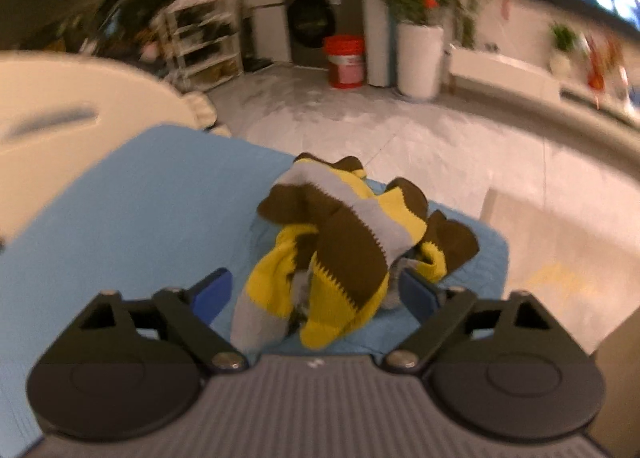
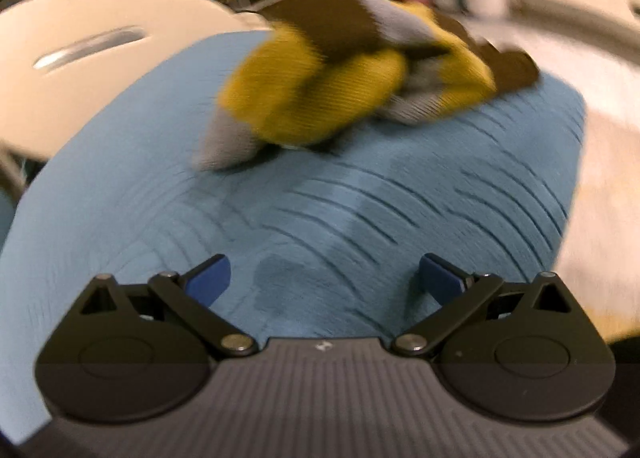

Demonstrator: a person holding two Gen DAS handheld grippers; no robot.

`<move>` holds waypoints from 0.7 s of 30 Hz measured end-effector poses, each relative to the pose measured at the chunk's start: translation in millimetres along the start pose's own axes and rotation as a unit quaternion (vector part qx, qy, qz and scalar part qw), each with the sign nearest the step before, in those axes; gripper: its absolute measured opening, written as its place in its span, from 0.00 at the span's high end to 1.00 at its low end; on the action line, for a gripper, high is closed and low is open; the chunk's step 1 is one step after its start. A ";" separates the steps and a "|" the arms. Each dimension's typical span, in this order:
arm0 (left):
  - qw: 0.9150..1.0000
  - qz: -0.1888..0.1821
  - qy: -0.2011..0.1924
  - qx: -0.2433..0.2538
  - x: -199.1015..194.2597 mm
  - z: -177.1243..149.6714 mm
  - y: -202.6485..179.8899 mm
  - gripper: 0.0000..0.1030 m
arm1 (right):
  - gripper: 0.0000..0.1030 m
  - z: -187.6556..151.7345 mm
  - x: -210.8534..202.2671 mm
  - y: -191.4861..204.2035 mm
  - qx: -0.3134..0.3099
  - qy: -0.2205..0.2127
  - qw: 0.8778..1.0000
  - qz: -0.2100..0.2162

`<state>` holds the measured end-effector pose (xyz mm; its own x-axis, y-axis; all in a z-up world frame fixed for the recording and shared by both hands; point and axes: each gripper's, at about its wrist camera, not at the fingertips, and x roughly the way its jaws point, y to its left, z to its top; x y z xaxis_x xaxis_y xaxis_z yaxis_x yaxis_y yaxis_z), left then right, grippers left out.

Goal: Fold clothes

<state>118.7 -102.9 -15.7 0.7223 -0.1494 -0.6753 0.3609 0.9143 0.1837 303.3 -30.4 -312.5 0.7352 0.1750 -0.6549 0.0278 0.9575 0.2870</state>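
A crumpled knit garment [image 1: 340, 242] in yellow, brown and grey stripes lies in a heap on a blue mat [image 1: 132, 210]. My left gripper [image 1: 316, 290] is open, its blue pads [image 1: 212, 292] on either side of the garment's near end, not closed on it. In the right wrist view the same garment [image 2: 360, 74] lies at the far part of the blue mat [image 2: 320, 218]. My right gripper [image 2: 324, 278] is open and empty, over bare mat well short of the garment.
A white chair back [image 1: 60, 118] stands to the left of the mat; it also shows in the right wrist view [image 2: 80, 50]. Beyond the mat is tiled floor [image 1: 400, 130] with a red bucket [image 1: 346, 60], a white planter [image 1: 418, 58] and shelves [image 1: 200, 46].
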 end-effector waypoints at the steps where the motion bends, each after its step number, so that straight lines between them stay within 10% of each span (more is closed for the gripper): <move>1: 1.000 -0.003 -0.005 0.017 8.7 1.7 -3.1 0.15 | 0.00 -0.4 0.3 4.3 -0.023 -0.006 1.000 0.009; 8: 0.999 -0.030 -0.022 -0.013 60.2 3.5 -22.3 0.05 | 0.00 5.4 7.7 3.3 -0.043 0.001 0.997 0.060; 15: 0.996 -0.050 0.067 0.019 114.4 -7.0 -16.7 0.05 | 0.00 5.3 8.6 11.0 -0.048 -0.003 0.996 0.077; 21: 0.996 -0.026 0.078 0.042 137.0 -15.8 -3.3 0.70 | 0.00 16.8 15.0 9.5 -0.001 -0.002 0.996 0.088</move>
<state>207.2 -120.4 -120.1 0.6030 -0.1301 -0.7871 0.4482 0.8714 0.1994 325.9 -22.5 -307.9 0.7313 0.3396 -0.5915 -0.1032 0.9123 0.3963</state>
